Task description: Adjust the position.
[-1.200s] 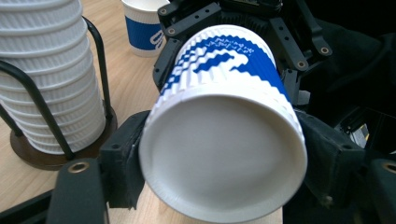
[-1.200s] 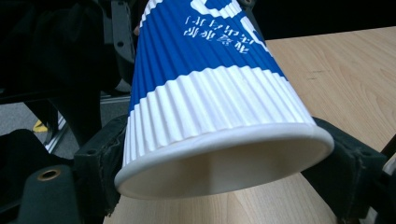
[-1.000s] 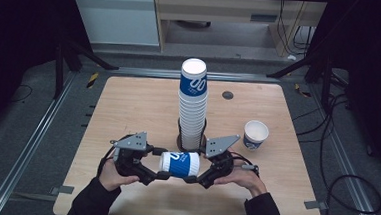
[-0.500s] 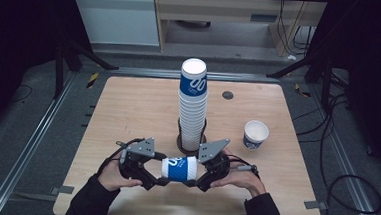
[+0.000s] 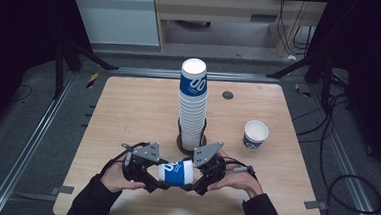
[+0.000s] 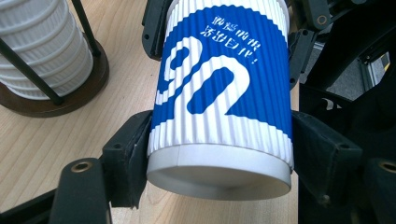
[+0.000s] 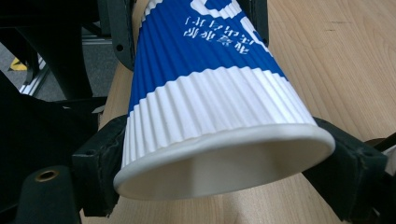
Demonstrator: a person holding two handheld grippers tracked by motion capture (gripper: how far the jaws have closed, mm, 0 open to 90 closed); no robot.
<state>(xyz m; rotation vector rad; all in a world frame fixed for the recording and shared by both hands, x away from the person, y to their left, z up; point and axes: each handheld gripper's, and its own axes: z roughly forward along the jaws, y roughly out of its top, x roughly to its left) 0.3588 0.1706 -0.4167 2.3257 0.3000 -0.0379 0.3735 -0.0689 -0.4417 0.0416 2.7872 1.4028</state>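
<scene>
A blue-and-white ribbed paper cup (image 5: 174,172) lies sideways in the air over the table's near edge, held from both ends. My left gripper (image 5: 160,178) is shut on its base end, and both pads (image 6: 133,154) press the cup (image 6: 219,93) just above the bottom. My right gripper (image 5: 190,177) holds the rim end. Its jaws have just been opening, but the cup (image 7: 205,93) is still between them and its rim touches both pads (image 7: 109,158).
A tall stack of matching cups (image 5: 193,102) stands in a dark wire holder (image 5: 182,143) just beyond the grippers. One upright cup (image 5: 255,134) sits at the right. A small black disc (image 5: 227,95) lies farther back on the wooden table (image 5: 128,108).
Both grippers and the cup between them have drifted slightly toward the table's near edge. The stack and the lone cup have not moved.
</scene>
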